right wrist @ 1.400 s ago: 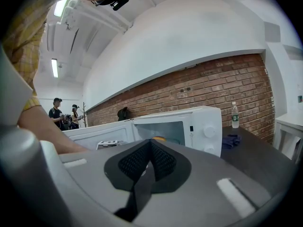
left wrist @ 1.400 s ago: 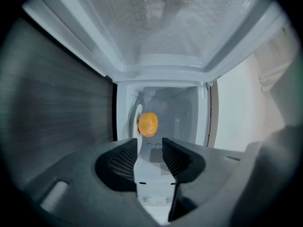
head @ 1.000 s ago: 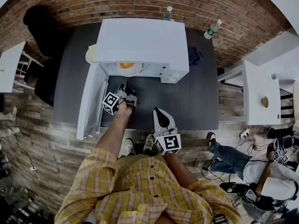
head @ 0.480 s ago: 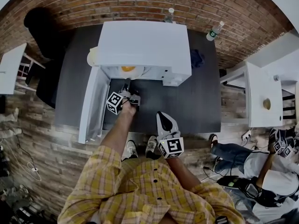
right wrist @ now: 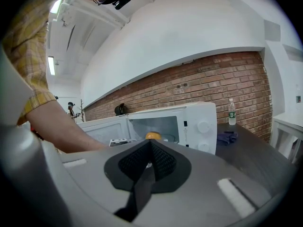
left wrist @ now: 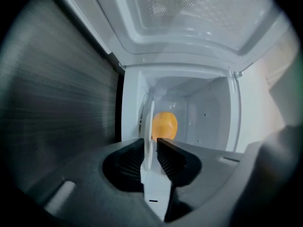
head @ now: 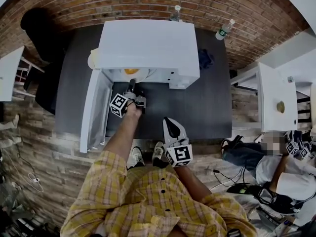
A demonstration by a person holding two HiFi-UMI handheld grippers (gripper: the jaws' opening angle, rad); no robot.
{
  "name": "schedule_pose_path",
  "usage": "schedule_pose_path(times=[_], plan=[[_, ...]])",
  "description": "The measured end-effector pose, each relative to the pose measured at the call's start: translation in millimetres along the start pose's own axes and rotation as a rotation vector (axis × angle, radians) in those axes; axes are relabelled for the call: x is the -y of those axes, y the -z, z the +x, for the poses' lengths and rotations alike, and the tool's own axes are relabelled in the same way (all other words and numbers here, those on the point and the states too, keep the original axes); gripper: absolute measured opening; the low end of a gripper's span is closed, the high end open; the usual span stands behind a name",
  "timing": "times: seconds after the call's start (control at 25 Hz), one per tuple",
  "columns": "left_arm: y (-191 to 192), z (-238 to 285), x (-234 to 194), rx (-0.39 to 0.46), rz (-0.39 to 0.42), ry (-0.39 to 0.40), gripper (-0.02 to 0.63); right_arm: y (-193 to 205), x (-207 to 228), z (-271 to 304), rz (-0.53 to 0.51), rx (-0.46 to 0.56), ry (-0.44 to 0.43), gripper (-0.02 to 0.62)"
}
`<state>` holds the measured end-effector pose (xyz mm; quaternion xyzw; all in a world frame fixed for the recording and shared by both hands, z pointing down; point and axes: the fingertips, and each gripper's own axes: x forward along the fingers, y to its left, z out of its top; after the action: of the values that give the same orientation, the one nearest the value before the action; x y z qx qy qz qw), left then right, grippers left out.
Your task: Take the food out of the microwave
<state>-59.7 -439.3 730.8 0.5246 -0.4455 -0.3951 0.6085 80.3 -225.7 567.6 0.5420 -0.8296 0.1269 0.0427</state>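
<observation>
A white microwave (head: 148, 48) stands on the dark table with its door (head: 94, 107) swung open to the left. Inside, an orange round food (left wrist: 164, 125) rests on a white plate (left wrist: 149, 141). My left gripper (head: 132, 85) reaches into the oven's mouth, rolled on its side. Its jaws are closing with the plate's rim between them (left wrist: 150, 150), and a small gap still shows at one pad. My right gripper (head: 169, 125) hangs shut at the table's near edge, holding nothing. In the right gripper view the food (right wrist: 152, 135) shows just above the closed gripper (right wrist: 150, 162).
Two water bottles (head: 224, 31) (head: 176, 13) stand at the back by the brick wall. A blue cloth (head: 206, 59) lies right of the microwave. A white side table (head: 274, 100) is at the right, with a person (head: 281, 181) on the floor beside it.
My left gripper has moved forward, up in the head view, from the table in front of the microwave to its opening. The right gripper has stayed put.
</observation>
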Motion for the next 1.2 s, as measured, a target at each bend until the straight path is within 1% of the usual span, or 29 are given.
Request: schedule_pose_path(times=[0.12,0.16,0.2,0.24,0.56,0.8,1.2], plan=[[-3.7,0.9,-1.5,0.01,0.006,-0.014,0.073,1.5,0.7,-1.4,0.0,-0.001,0.002,0.002],[-4.9,0.7,-1.9,0.012,0.008,-0.016,0.056,1.6,1.0,-2.0,-0.001,-0.001,0.003,0.002],[-5.6,0.7,-2.0,0.011,0.011,-0.016,0.025,1.6,1.3,-2.4,-0.001,-0.001,0.004,0.002],[-5.9,0.9,-1.8,0.008,0.014,-0.015,0.015,1.6,1.6,-2.7,-0.001,-0.001,0.005,0.002],[-6.2,-4.8,-2.0,-0.001,0.043,-0.045,0.009,0.9,-0.4,-5.0,0.003,0.0,0.002,0.002],[-4.3,-10.8,5.8,-0.018,0.061,-0.018,0.008,1.1,-2.6,-7.4,0.008,0.007,0.003,0.002],[2.1,-35.9,22.5,-0.04,0.041,0.019,0.008,4.2,-11.0,-12.0,0.003,0.0,0.016,0.002]])
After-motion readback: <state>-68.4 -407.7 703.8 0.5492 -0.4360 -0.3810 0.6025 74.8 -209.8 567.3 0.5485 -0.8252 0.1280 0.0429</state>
